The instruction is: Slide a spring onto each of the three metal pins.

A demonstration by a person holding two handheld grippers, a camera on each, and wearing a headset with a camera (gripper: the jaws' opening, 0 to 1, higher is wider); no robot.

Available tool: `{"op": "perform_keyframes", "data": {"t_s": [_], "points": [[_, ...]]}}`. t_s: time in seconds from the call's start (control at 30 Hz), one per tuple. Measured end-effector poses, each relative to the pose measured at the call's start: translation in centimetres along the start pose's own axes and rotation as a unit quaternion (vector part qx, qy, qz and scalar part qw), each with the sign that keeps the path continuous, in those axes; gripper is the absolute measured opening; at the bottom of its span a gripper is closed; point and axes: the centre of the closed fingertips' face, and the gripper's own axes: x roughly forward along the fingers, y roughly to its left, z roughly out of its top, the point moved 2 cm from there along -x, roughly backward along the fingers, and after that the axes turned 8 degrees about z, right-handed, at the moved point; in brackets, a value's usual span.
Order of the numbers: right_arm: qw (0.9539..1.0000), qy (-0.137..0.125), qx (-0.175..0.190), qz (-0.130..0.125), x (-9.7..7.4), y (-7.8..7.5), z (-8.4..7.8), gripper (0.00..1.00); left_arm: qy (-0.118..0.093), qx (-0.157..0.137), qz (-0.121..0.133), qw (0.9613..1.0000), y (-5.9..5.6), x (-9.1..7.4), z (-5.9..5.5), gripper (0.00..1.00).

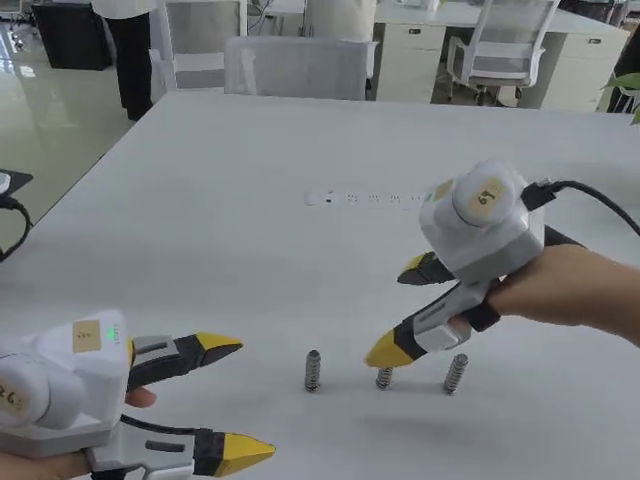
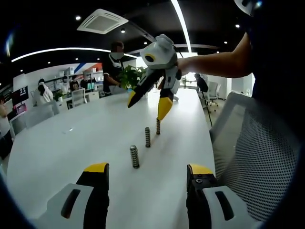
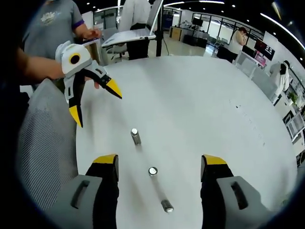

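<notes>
Three short metal springs stand upright in a row near the front of the white table (image 1: 300,200): the left spring (image 1: 313,370), the middle spring (image 1: 384,378) and the right spring (image 1: 456,373). Each seems to sit on a pin, though the pins themselves are hard to make out. My right gripper (image 1: 398,310) hovers open just above the middle spring, with its lower yellow fingertip (image 1: 385,352) close to the spring's top. From the right gripper view the springs (image 3: 152,171) lie between and ahead of its jaws. At the front left my left gripper (image 1: 235,400) is open and empty, pointing toward the springs (image 2: 135,156).
A faint row of small pale parts (image 1: 370,198) lies at mid-table. Office chairs (image 1: 295,65) stand along the far edge, with a person (image 1: 130,50) beyond. A black cable (image 1: 12,215) hangs at the table's left edge. A mesh chair back (image 2: 252,157) is close to the left gripper.
</notes>
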Motion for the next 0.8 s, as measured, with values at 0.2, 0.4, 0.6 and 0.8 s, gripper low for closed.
{"op": "perform_keyframes", "data": {"t_s": [0.2,0.4,0.6,0.8], "points": [[0.9992,-0.031,0.017,-0.017,-1.7,0.4,-0.7,0.72,-0.008,-0.009,0.007,0.9999,-0.4,-0.5,0.4,0.62],[0.9969,-0.065,0.032,-0.032,-3.0,0.6,-2.0,0.73,-0.012,-0.017,0.01,0.9997,-0.7,-0.7,0.7,0.63],[0.9925,-0.098,0.049,-0.053,-3.4,0.5,-3.3,0.73,-0.02,-0.026,0.014,0.9994,-0.3,-0.4,0.8,0.63],[0.9844,-0.144,0.065,-0.078,-4.2,0.6,-4.4,0.74,-0.021,-0.03,0.014,0.9992,-0.2,-0.2,0.6,0.63]]}}
